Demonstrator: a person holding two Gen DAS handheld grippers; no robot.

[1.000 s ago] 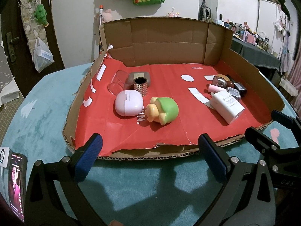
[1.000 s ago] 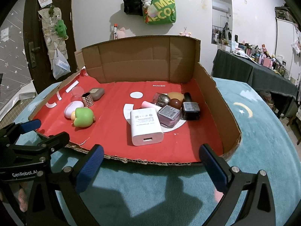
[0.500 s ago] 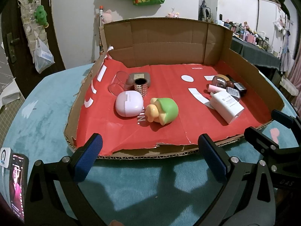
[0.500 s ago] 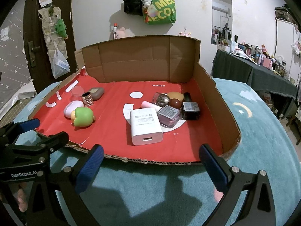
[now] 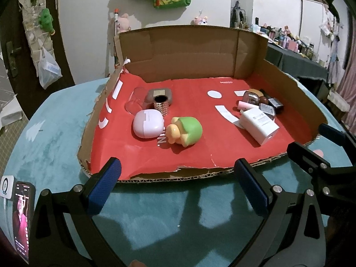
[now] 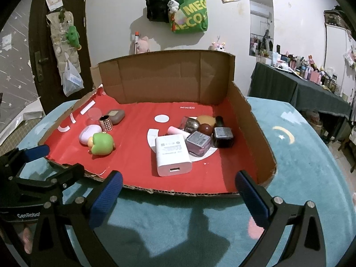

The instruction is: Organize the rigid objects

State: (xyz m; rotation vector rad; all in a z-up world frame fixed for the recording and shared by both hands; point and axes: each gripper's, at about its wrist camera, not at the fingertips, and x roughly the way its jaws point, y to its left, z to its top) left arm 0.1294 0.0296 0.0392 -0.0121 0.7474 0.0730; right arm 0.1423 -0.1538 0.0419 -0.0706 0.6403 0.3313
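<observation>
Tray [image 5: 296,84], cardboard with red liner, sits on a teal table [image 5: 55,138]. Two clusters inside. Left cluster: green toy [image 5: 187,130] on its side, touching or just beside the pink case [image 5: 148,125]; behind them a studded ring [image 5: 161,105], a grey-brown case [image 5: 159,94] and a clear lid [image 5: 134,101]. Right cluster: white charger [image 6: 172,154] nearest the front edge, USB port facing the camera; behind it a purple bottle [image 6: 198,142] and a black bottle [image 6: 223,133] side by side, then a brown ball [image 6: 205,129], glitter jar [image 6: 191,123], pink tube [image 6: 174,130] and a tan sponge [image 6: 205,119], all packed close. Bare red liner between the clusters. Left gripper [image 5: 178,189] hovers over the table just in front of the tray, jaws spread wide, nothing between them. Right gripper [image 6: 179,192] likewise, in front of the charger, jaws wide apart and empty. Phone [image 5: 21,218] lies at the table's left edge, screen lit.
</observation>
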